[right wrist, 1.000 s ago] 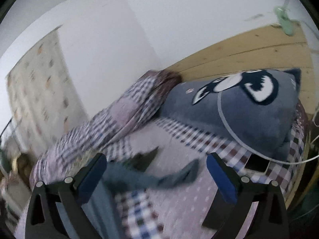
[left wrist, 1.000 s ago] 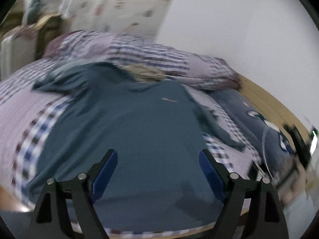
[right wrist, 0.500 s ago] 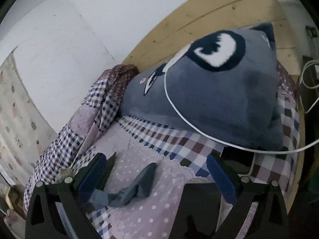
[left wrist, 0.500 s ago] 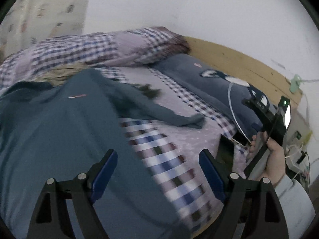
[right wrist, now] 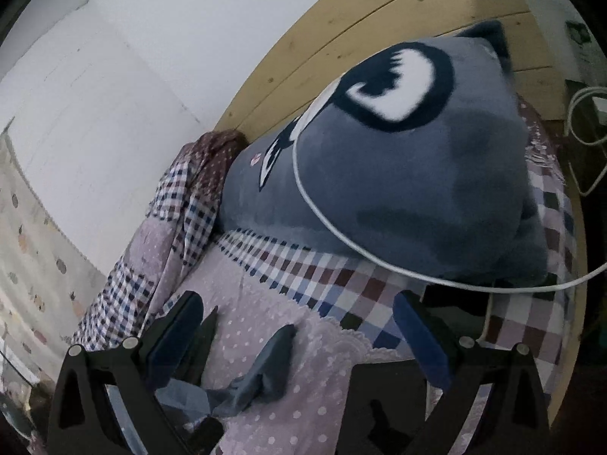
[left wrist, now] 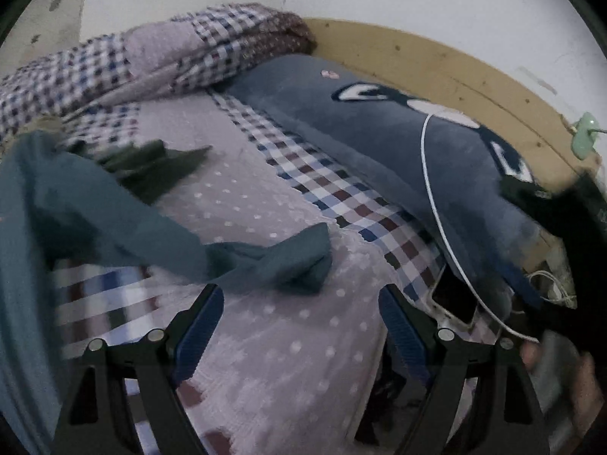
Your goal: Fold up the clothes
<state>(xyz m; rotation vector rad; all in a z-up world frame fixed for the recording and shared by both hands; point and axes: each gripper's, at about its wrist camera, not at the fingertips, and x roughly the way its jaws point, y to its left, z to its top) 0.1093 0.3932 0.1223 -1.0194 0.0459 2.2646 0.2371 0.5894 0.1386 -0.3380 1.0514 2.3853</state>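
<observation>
Both the left tongs (left wrist: 299, 326) and right tongs (right wrist: 297, 331) stood wide and empty over open dotted bed (left wrist: 303, 341) cover near the mattress edge. The teal shirt (left wrist: 76, 204) lay left, its sleeve (left wrist: 273, 261) just ahead of the left tongs. Since a second earlier, the left view had swung from the shirt's body toward the grey pillow (right wrist: 417, 174).

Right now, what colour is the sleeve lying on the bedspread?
Teal blue-green sleeve, plain with no pattern; it shows best in the left wrist view.

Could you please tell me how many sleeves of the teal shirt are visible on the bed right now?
1: the sleeve stretches across the dotted bedspread just beyond the open left gripper; the other may be out of frame.
</observation>
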